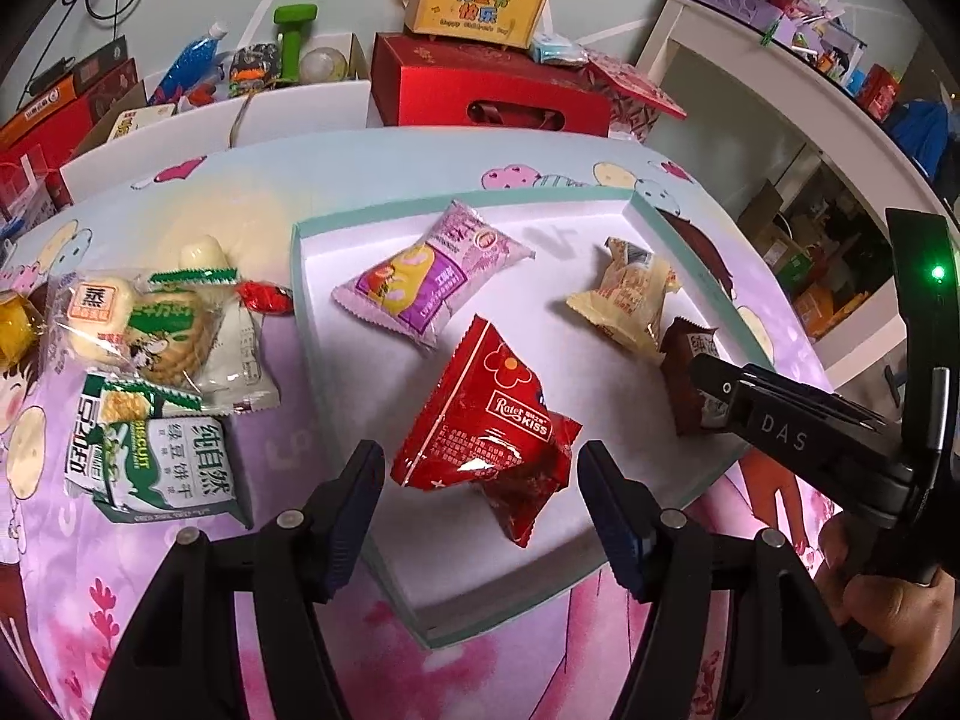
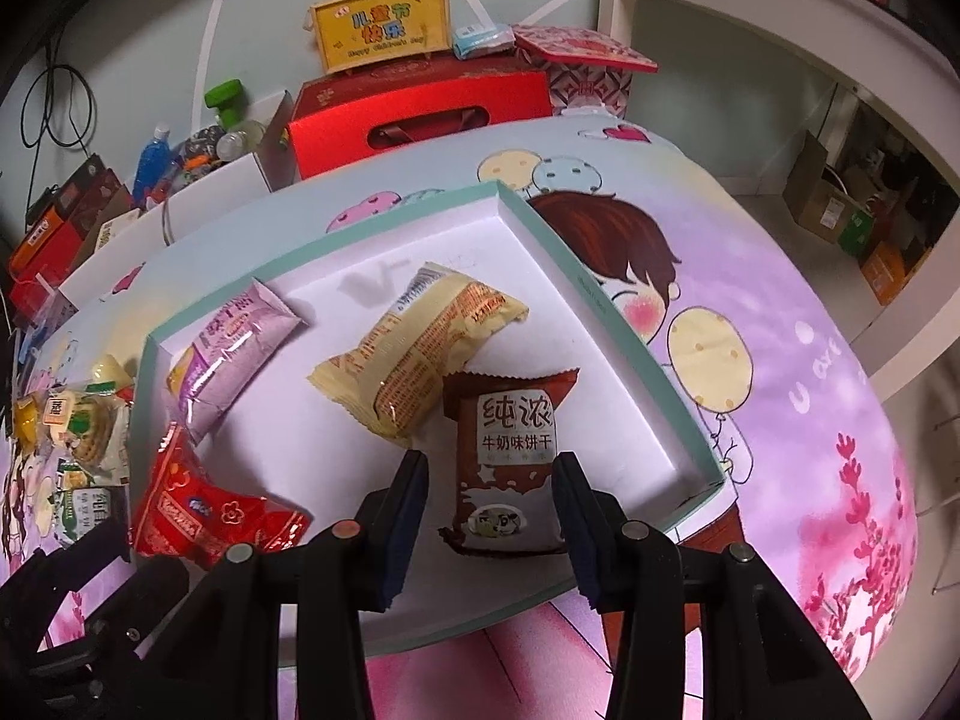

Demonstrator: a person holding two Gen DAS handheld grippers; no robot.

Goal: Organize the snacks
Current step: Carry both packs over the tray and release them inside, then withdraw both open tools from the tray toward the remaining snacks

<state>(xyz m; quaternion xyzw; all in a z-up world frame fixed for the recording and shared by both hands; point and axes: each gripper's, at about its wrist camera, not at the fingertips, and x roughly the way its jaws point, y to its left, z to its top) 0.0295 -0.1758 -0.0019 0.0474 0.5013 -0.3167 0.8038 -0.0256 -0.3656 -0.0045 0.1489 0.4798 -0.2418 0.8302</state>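
A shallow white tray with a teal rim (image 1: 312, 324) (image 2: 606, 312) lies on the cartoon tablecloth. It holds a purple packet (image 1: 432, 276) (image 2: 231, 348), a cream packet (image 1: 630, 300) (image 2: 420, 354), a red packet (image 1: 486, 426) (image 2: 210, 516) and a brown biscuit packet (image 1: 690, 384) (image 2: 510, 462). My left gripper (image 1: 480, 516) is open, its fingers either side of the red packet's near end. My right gripper (image 2: 492, 516) is open around the brown packet, which lies flat in the tray. Loose snacks (image 1: 156, 360) lie on the cloth left of the tray.
A red gift box (image 1: 486, 90) with a yellow box (image 1: 474, 0) on top stands behind the table. White cartons of clutter (image 1: 180, 114) sit at the back left. A white shelf unit (image 1: 750, 120) stands to the right. The right gripper's body (image 1: 840, 420) reaches over the tray's right side.
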